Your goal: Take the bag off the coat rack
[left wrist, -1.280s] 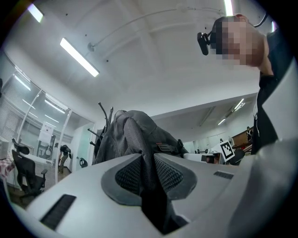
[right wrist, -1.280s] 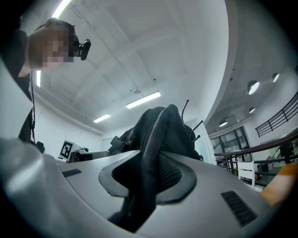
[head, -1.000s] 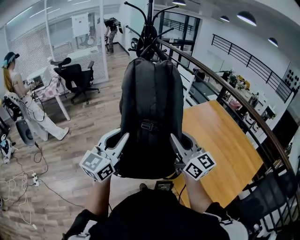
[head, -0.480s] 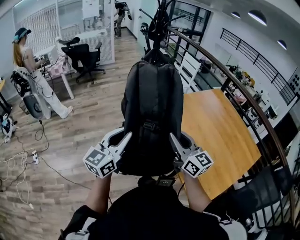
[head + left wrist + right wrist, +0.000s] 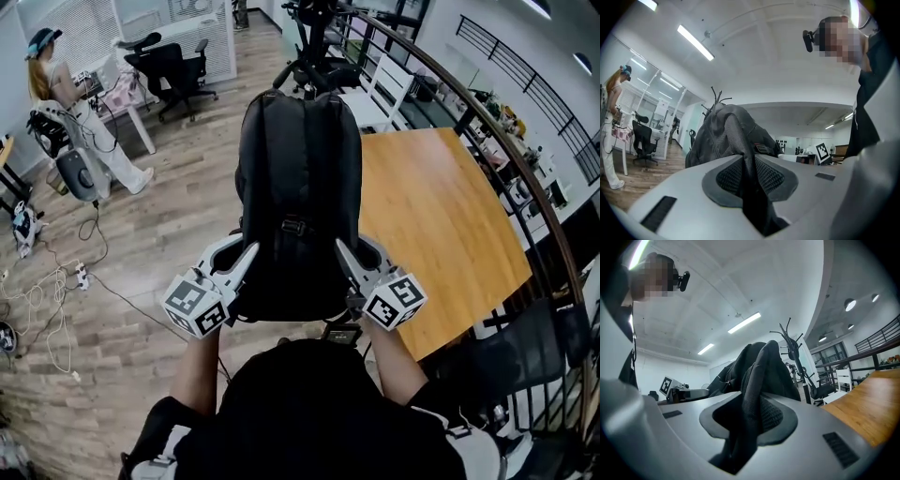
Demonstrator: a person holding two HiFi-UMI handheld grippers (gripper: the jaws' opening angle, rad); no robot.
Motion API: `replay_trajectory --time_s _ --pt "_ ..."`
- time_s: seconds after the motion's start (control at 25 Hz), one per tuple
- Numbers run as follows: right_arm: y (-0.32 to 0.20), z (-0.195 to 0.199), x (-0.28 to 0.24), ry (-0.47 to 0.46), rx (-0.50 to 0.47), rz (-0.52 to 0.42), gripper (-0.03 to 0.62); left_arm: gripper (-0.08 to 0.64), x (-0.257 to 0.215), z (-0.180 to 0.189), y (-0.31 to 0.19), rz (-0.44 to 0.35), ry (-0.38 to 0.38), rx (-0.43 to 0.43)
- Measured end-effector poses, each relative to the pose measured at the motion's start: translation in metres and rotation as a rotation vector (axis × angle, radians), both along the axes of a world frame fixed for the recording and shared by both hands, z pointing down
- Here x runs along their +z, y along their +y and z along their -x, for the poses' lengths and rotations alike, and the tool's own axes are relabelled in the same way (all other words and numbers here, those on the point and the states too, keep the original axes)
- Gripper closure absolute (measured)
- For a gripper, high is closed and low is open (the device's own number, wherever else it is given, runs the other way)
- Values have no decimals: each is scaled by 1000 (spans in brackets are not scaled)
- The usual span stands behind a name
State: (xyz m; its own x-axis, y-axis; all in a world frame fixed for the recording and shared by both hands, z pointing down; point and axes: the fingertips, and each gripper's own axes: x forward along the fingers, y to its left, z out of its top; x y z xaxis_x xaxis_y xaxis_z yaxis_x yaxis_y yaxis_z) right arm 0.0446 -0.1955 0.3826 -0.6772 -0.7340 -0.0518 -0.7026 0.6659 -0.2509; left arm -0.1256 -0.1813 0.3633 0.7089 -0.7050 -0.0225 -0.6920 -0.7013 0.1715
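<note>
A black backpack (image 5: 300, 187) hangs upright in front of me, held by its two shoulder straps. My left gripper (image 5: 246, 257) is shut on the left strap (image 5: 749, 180), which runs down between its pads. The right strap (image 5: 751, 401) is pinched the same way by my right gripper (image 5: 345, 253). The black coat rack (image 5: 314, 23) stands behind the bag at the top of the head view. Its hooks (image 5: 716, 96) show just past the bag's top in the left gripper view and clear of the bag (image 5: 790, 341) in the right gripper view. Whether the bag's top loop touches a hook is hidden.
A wooden table (image 5: 441, 216) lies to the right, with a curved railing (image 5: 525, 178) beyond it. A white chair (image 5: 380, 84) stands near the rack. At the far left are a person (image 5: 52, 80), a desk and a black office chair (image 5: 173, 61). Cables (image 5: 52, 300) trail over the floor.
The bag and both grippers have come back toward me and a little lower, and the rack's hooks now sit farther beyond the bag's top. Both grips held.
</note>
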Motion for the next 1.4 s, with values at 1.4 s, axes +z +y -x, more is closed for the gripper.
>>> replay_trajectory --time_s 1.4 --pt "206 -52 52 27 -70 141 479 474 55 -53 217 246 46 -73"
